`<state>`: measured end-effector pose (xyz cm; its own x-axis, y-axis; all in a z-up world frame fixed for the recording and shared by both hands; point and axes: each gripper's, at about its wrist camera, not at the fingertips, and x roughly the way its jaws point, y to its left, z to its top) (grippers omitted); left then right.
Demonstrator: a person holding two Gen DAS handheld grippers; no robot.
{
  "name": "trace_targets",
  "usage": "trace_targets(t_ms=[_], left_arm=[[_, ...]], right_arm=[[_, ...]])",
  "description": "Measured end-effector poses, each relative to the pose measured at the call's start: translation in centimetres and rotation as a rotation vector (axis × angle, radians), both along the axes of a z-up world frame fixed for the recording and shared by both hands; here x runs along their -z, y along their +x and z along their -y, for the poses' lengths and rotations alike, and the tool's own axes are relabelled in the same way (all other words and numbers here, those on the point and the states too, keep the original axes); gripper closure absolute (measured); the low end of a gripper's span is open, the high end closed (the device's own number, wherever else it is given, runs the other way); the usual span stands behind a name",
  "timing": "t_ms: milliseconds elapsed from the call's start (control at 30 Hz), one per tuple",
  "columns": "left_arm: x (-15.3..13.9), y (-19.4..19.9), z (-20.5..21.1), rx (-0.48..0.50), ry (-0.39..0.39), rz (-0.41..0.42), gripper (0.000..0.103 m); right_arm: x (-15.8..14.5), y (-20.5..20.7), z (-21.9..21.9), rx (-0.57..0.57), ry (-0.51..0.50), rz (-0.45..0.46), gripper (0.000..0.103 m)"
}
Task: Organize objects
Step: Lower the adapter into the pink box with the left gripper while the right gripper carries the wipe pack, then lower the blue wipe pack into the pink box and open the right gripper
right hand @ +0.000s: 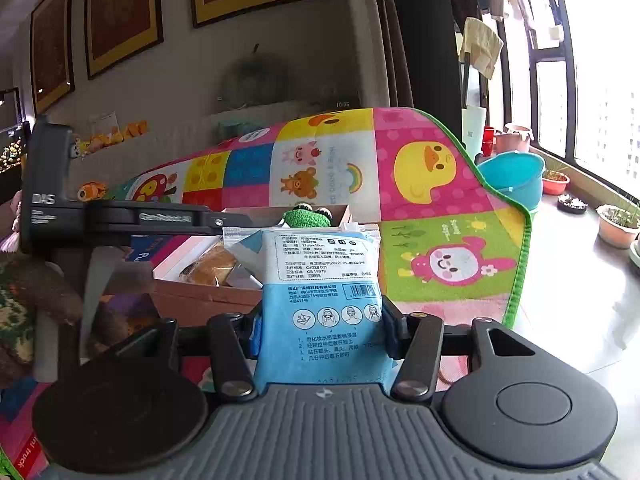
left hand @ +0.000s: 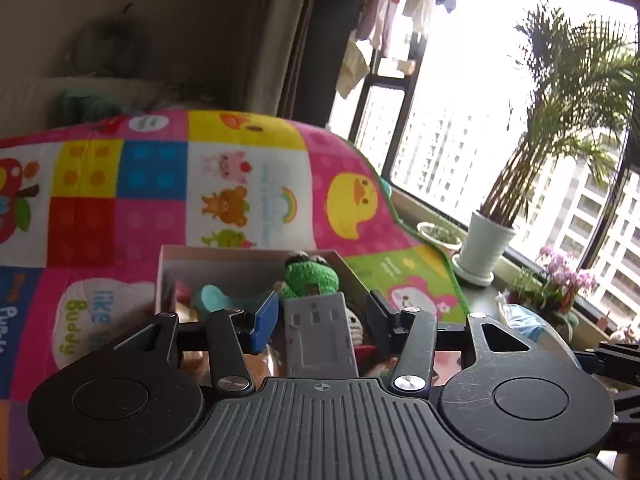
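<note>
Above the open cardboard box point(right hand: 208, 296) that sat on the bright patchwork play mat point(right hand: 440, 184), the right gripper point(right hand: 320, 332) pinched a pale blue plastic packet printed with Chinese text and small face diagrams point(right hand: 320, 280). Its pads pressed on the packet's lower sides, so the packet stood upright in front of the camera, probably so it could be carried across and lowered in. Behind the packet, inside the box, a wrapped golden pastry point(right hand: 208, 268) lay against the near wall, and a green crocheted frog toy point(right hand: 306, 216) showed at the far end.

Seen from the left wrist, the left gripper point(left hand: 324, 320) hung at the box's point(left hand: 248, 256) near edge with its fingers parted. A grey moulded plastic piece shaped like a small tower point(left hand: 320, 336) stood between them, but a gap showed on either side and neither pad touched it. Whether it rested on the things in the box could not be told. Beyond it sat the frog point(left hand: 312, 276) and a teal rounded object point(left hand: 212, 296). The sorting looked partly done, since several things already lay in the box.
</note>
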<state>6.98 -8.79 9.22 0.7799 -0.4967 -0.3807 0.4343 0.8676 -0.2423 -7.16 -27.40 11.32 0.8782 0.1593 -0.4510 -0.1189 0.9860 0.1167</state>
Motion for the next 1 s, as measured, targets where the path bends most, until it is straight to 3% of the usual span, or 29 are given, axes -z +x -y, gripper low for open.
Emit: trace_targets(t_ms=[100,200,367,500,633,700,833,967,1000], left_arm=[[0.3,-0.3,-3.9,-0.096,-0.053,0.016,0.050],[1.8,0.7,-7.5,-0.169,-0.144,-0.060,0.050],[4.2,1.5,-10.9,-0.202,-0.243,-0.132,0.050],[5.4,1.4,-12.7,-0.203,-0.310,-0.155,0.050],[5.5,1.2,-14.4,-0.221,-0.368,-0.153,0.050],[5.4,1.1,-15.2,-0.236,-0.399,-0.148,0.050],[5.1,0.9,-16.1,-0.246,-0.430,-0.132,0.050],[5.1,1.0,-16.3,-0.248,-0.438,-0.133,0.050],[5.0,1.0,-16.3,-0.246,-0.436,-0.136,0.050]], right_arm=[[-1.7,1.1,-0.7,-0.022,-0.035,0.020,0.051],[-4.0,3.9,-2.2,-0.091,-0.044,0.025,0.051],[-5.9,13.1,-5.5,-0.132,0.042,-0.098,0.051],[-4.0,20.6,-9.0,-0.115,0.118,-0.272,0.051],[0.0,26.1,-12.9,0.003,-0.015,-0.376,0.050],[0.9,27.3,-14.0,0.021,-0.041,-0.401,0.050],[2.3,27.3,-14.8,-0.002,0.004,-0.523,0.051],[2.1,25.5,-15.6,-0.040,-0.098,-0.478,0.048],[1.8,25.4,-15.6,-0.035,-0.132,-0.449,0.040]])
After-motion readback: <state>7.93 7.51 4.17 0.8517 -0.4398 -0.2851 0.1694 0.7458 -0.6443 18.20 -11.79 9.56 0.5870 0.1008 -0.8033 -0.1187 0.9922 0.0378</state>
